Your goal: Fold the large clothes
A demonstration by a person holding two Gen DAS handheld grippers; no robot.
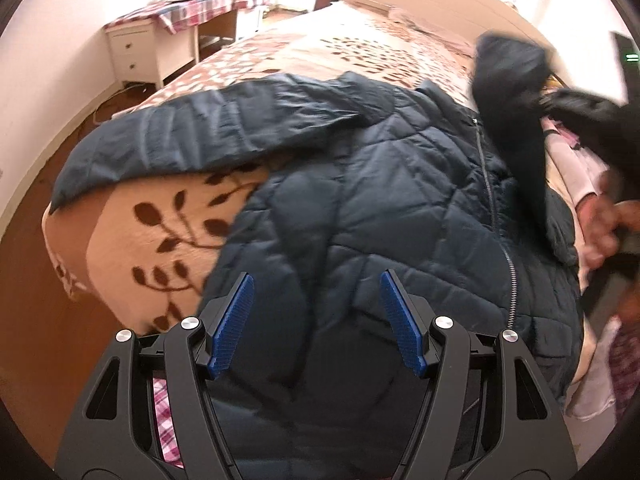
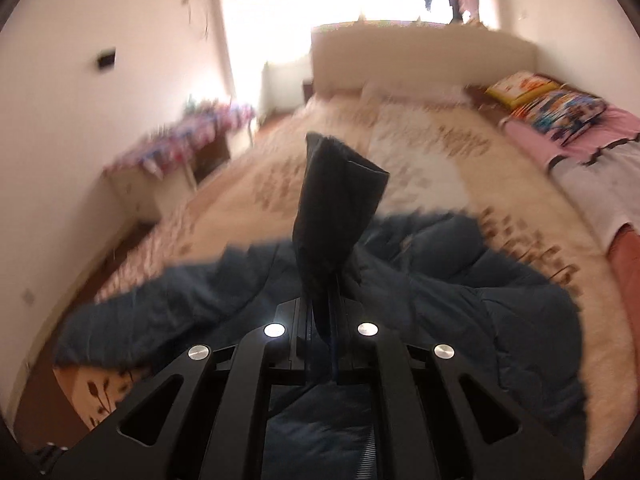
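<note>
Big dark blue puffy jacket (image 1: 380, 184) spread flat on bed w/ tan leaf blanket (image 1: 160, 216). Front side up, zipper (image 1: 490, 184) running down the middle. One sleeve (image 1: 192, 128) stretched out to the left across the blanket, reaching near the bed's corner.

Left gripper (image 1: 316, 316) up over the jacket's bottom part, pointing down at it. Jaws spread wide, blue pads (image 1: 236, 320) well apart, nothing between them. Not touching the cloth, as far as can be seen.

Right gripper (image 2: 322, 300) w/ jaws pressed together, pinching the other sleeve (image 2: 336, 208). Sleeve end sticking up past the fingertips, lifted off the bed, cuff end open and floppy. Rest of jacket (image 2: 460, 300) lying below on the blanket. Same lifted sleeve (image 1: 508, 68) seen from left cam at top right, blurry, w/ right gripper (image 1: 568, 108) only a dark blur there. A hand (image 1: 604, 224) at right edge too, gripping a dark handle.

Around the bed: white drawers (image 1: 136, 52) by the wall, a desk w/ pink check cloth (image 1: 200, 8) next to it, brown floor (image 1: 40, 184). Pale headboard (image 2: 420, 56) at the far end, bright window behind. Pillows w/ colorful prints (image 2: 556, 108) on right side, plus pink cloth (image 2: 608, 128) under them. Right cam pic blurry all over, small stuff hard to tell.
</note>
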